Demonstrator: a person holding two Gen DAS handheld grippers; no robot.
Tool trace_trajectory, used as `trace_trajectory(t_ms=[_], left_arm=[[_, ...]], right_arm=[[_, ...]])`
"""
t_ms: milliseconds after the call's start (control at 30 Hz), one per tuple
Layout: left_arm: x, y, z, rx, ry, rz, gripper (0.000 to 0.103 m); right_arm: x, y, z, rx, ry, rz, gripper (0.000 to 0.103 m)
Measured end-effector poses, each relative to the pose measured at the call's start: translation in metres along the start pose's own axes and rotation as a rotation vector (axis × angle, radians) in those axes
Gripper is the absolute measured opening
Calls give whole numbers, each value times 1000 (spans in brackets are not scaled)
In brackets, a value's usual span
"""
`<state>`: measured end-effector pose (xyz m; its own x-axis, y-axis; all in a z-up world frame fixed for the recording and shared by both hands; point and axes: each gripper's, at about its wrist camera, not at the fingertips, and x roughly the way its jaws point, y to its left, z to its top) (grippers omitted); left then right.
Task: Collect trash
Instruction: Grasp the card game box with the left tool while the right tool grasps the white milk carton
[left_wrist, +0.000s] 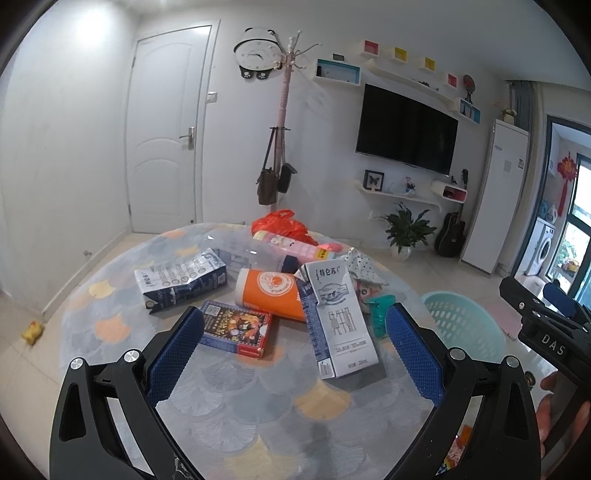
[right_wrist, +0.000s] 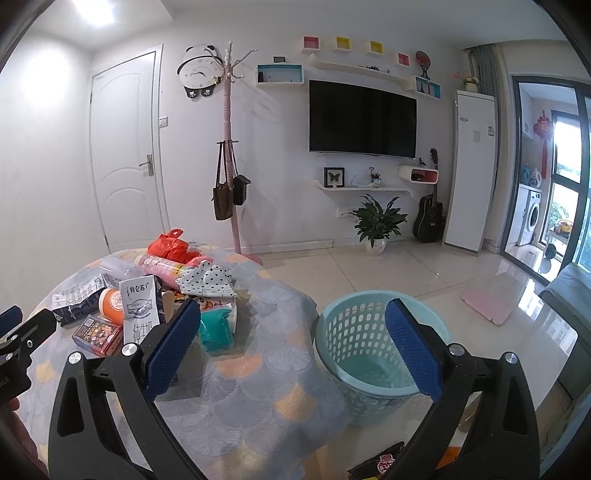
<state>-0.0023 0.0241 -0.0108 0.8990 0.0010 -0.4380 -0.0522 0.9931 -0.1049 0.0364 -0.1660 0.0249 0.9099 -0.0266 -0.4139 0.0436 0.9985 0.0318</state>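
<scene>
Trash lies on a round table (left_wrist: 258, 417) with a scale-patterned cloth: a white milk carton (left_wrist: 338, 325), a dark blue carton (left_wrist: 183, 282), an orange cup (left_wrist: 271, 291), a colourful card box (left_wrist: 236, 328), a pink tube (left_wrist: 295, 249), a red plastic bag (left_wrist: 280, 221) and a teal packet (left_wrist: 376, 317). My left gripper (left_wrist: 295, 347) hangs open above the table's near side, just short of the card box and the white carton. My right gripper (right_wrist: 295, 343) is open too, over the table's right edge, beside the light green basket (right_wrist: 354, 332) on the floor.
The right gripper's body (left_wrist: 546, 325) and a hand (left_wrist: 561, 413) show at the right of the left wrist view. A polka-dot wrapper (right_wrist: 208, 278) lies on the pile. A coat stand (right_wrist: 231, 147), a potted plant (right_wrist: 376, 225) and a pink mat (right_wrist: 487, 301) stand beyond.
</scene>
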Motion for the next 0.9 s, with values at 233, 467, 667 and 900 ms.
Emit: trace_trajectory(t_ms=[233, 467, 667, 900], left_arm=[[10, 17, -6, -9, 20, 30, 96], [43, 46, -16, -46, 109, 63, 96], [92, 46, -22, 3, 239, 104, 95], [134, 53, -30, 23, 361, 185, 88]], right_arm=[[8, 10, -3, -17, 23, 26, 85], [25, 31, -14, -25, 76, 117, 75], [46, 57, -24, -64, 139, 193, 75], [69, 76, -33, -71, 213, 279, 75]])
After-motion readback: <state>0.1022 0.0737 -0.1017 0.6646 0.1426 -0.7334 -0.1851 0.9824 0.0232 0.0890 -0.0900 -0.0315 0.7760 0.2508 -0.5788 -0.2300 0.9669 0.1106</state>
